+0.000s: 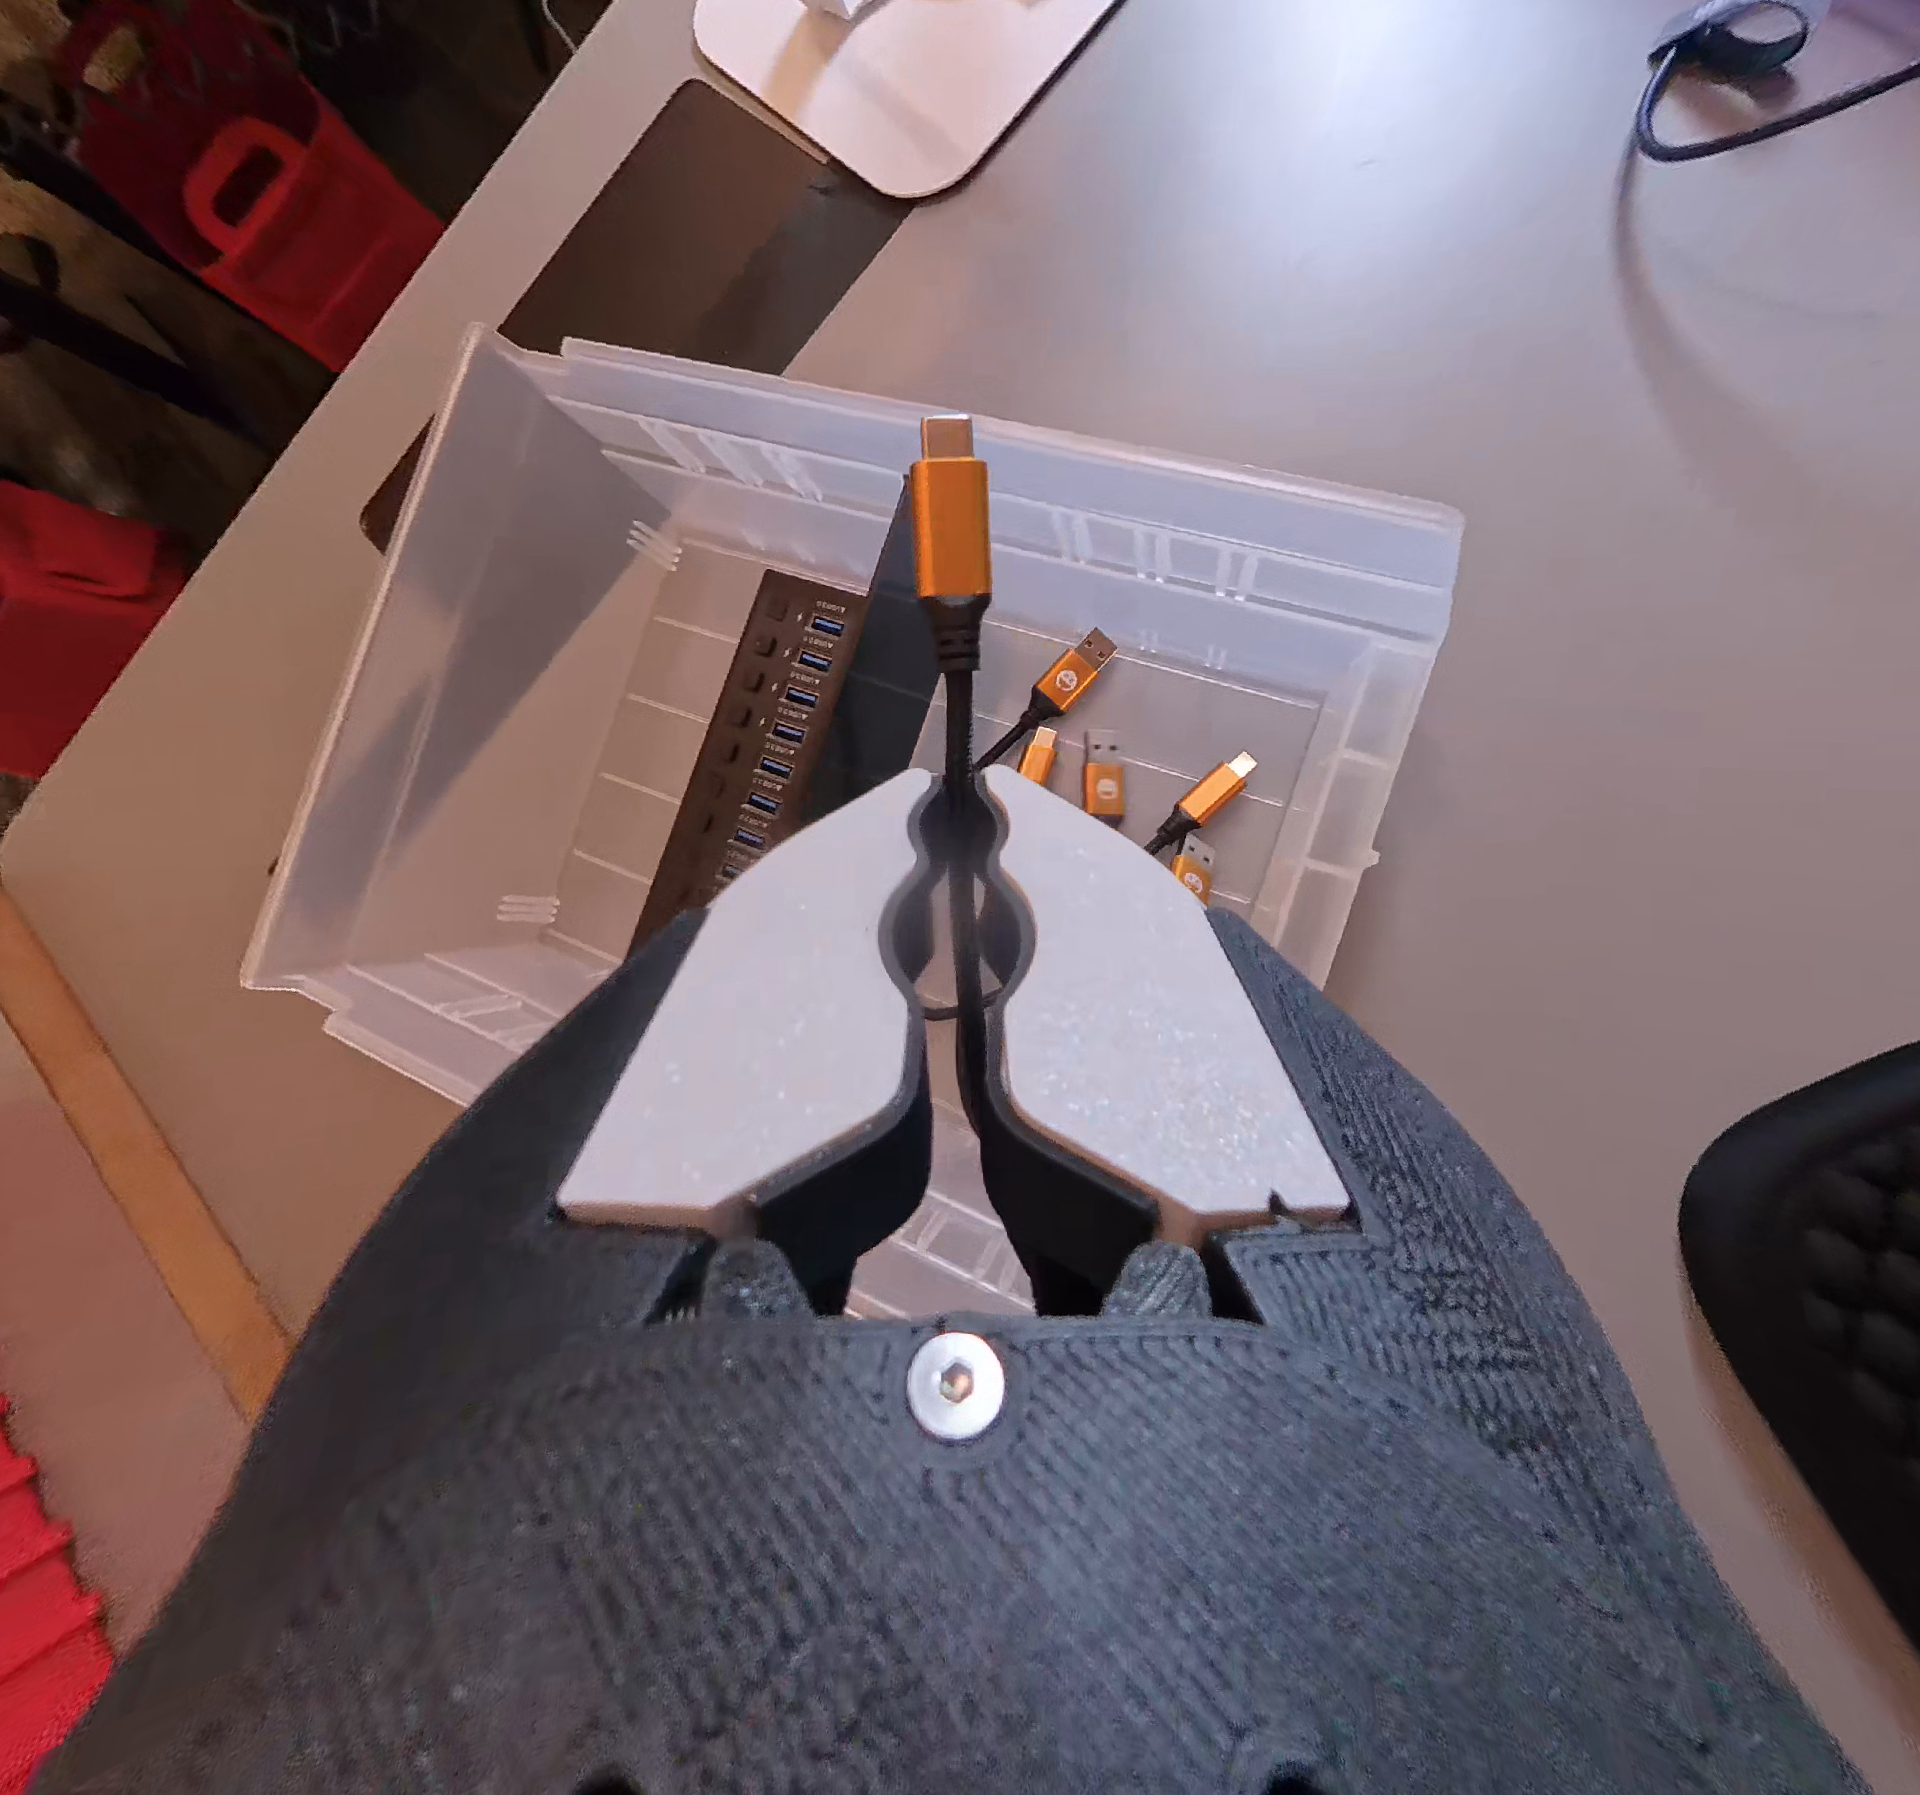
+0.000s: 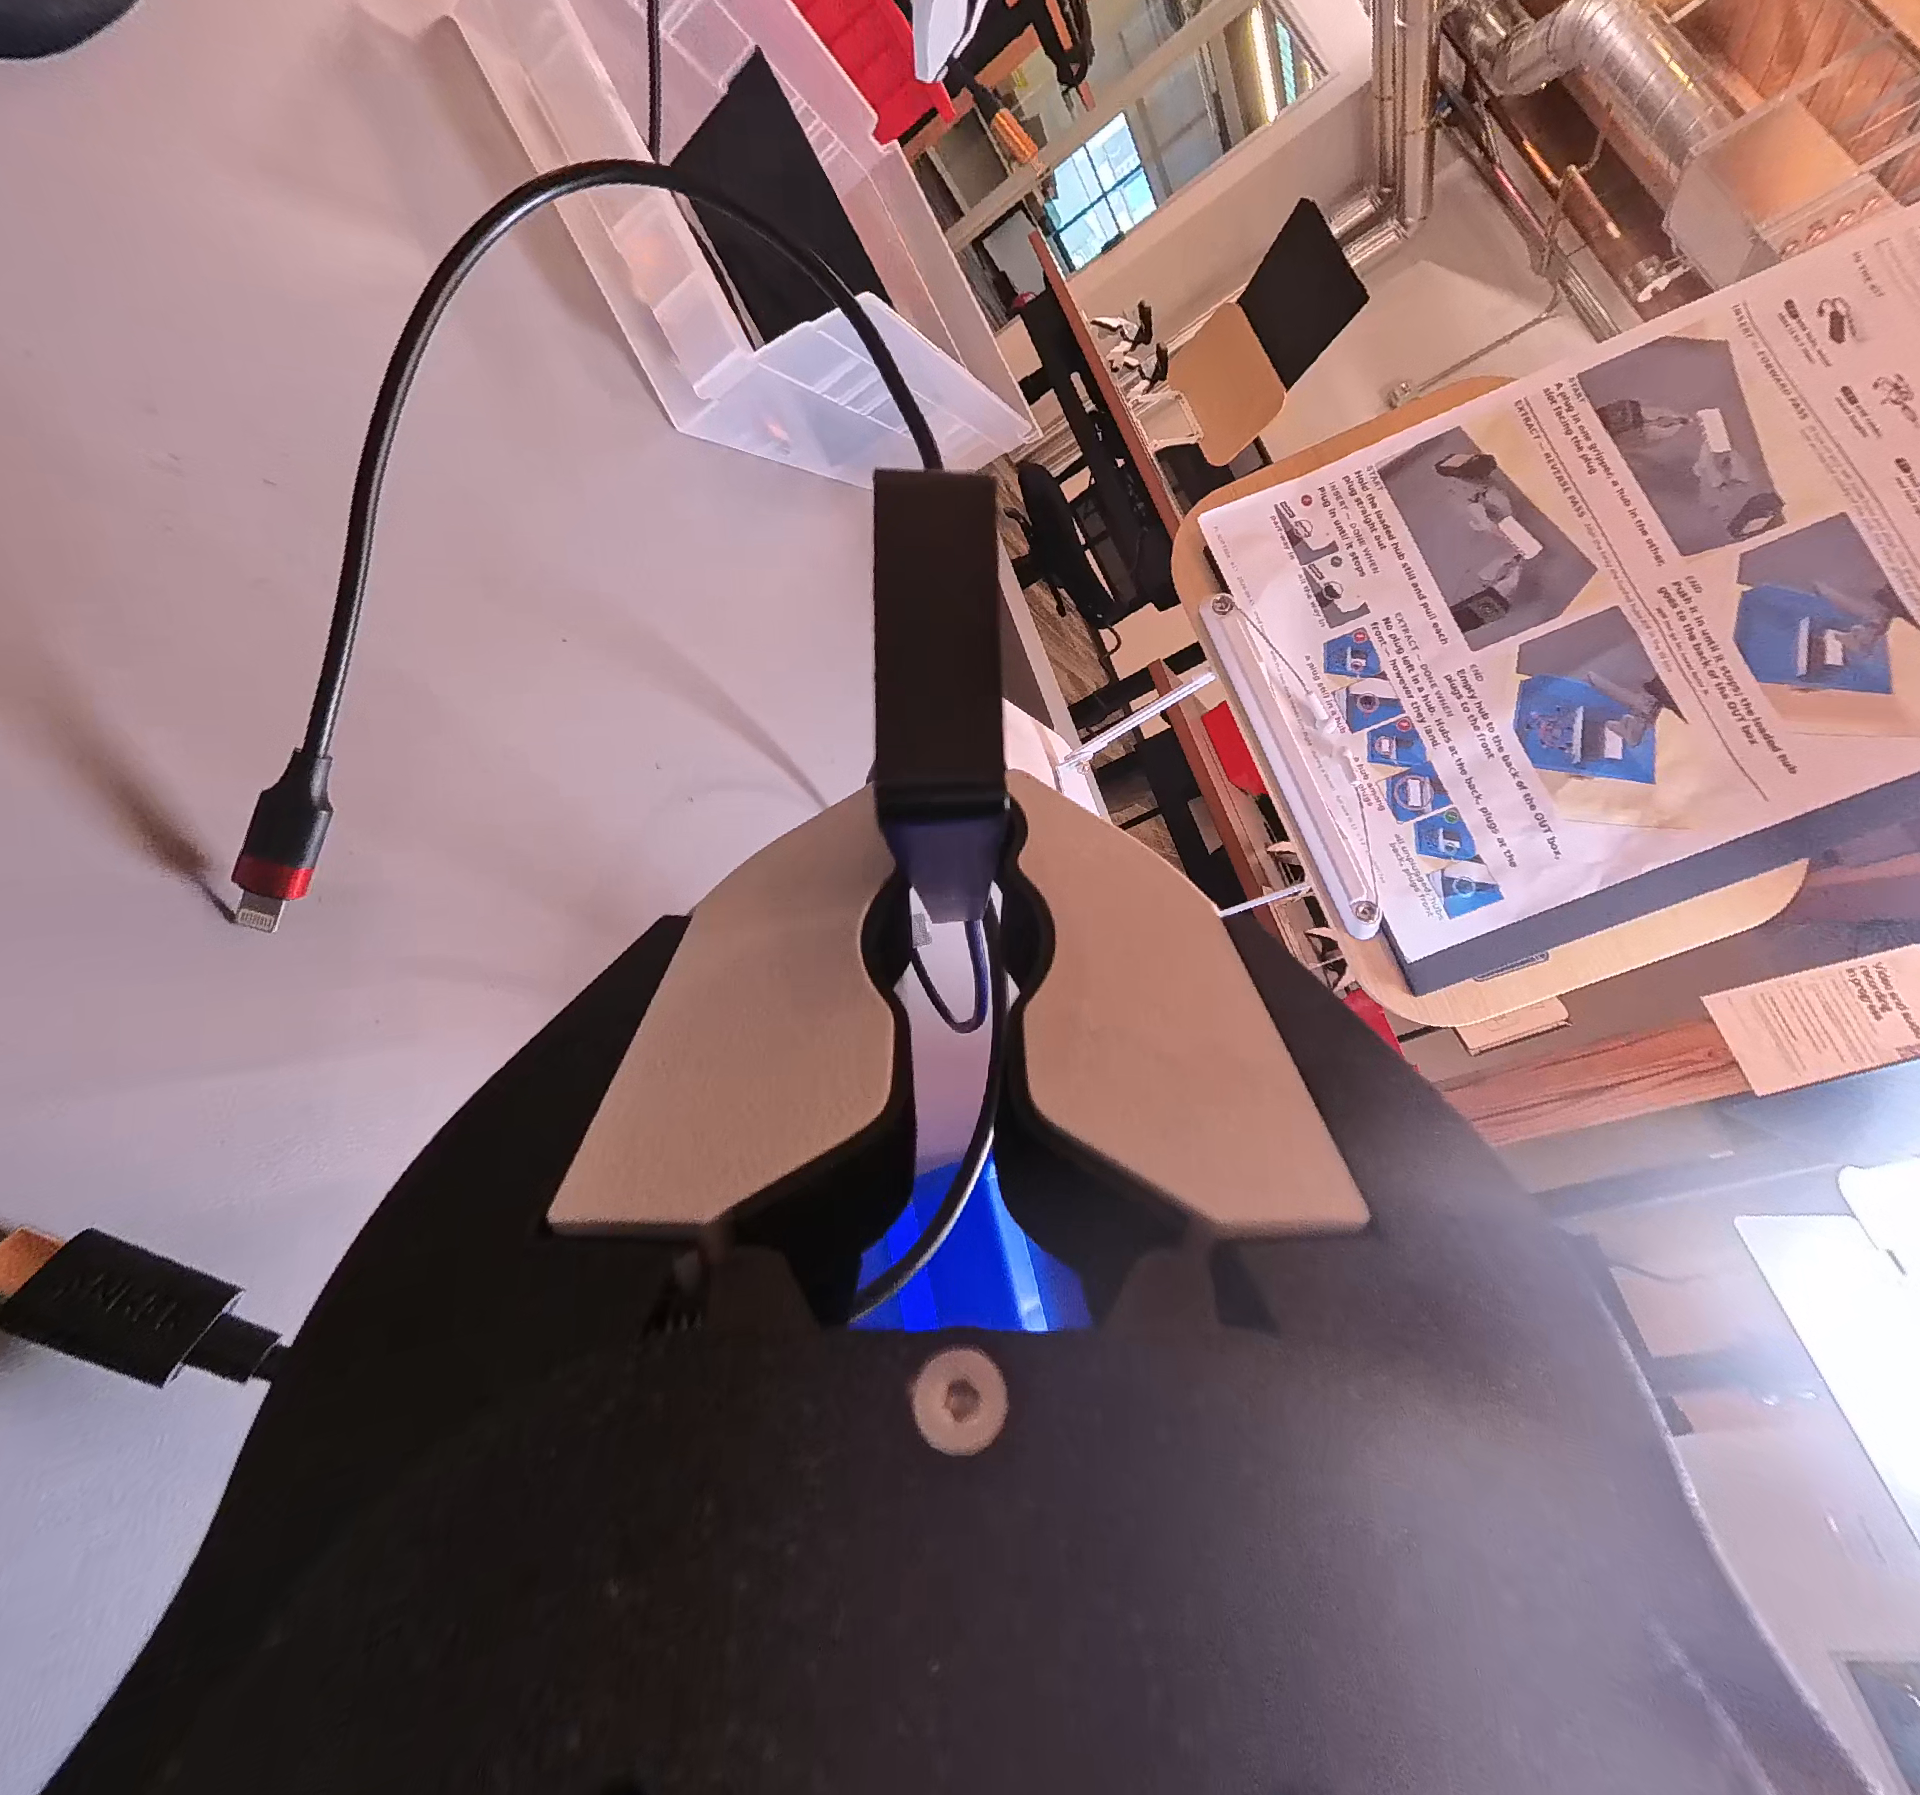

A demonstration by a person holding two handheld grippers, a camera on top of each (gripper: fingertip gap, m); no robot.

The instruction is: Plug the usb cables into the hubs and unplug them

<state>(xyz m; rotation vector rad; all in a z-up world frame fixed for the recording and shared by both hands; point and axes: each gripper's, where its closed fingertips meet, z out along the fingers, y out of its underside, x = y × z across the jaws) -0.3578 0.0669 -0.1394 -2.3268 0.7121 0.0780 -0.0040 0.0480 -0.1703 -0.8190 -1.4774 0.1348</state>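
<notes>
My left gripper [image 1: 961,789] is shut on the black braided cable of an orange USB-C plug [image 1: 948,524], which sticks up past the fingertips above a clear plastic bin [image 1: 1351,665]. In the bin lie a long black multi-port hub [image 1: 774,717] and several loose orange-plugged cables [image 1: 1075,675]. My right gripper [image 2: 945,800] is shut on a small black hub [image 2: 935,644], held upright above the table. The hub's black cable [image 2: 416,374] loops out to the left and ends in a red-and-black plug [image 2: 275,846] hanging just over the table.
In the left wrist view a white stand base [image 1: 914,52] and a coiled black cable [image 1: 1714,83] lie at the far side of the grey table. In the right wrist view clear bins [image 2: 810,311], a black plug [image 2: 125,1304] and a printed instruction sheet [image 2: 1621,623] show. My hands' fingertips stand some 35 cm from each other.
</notes>
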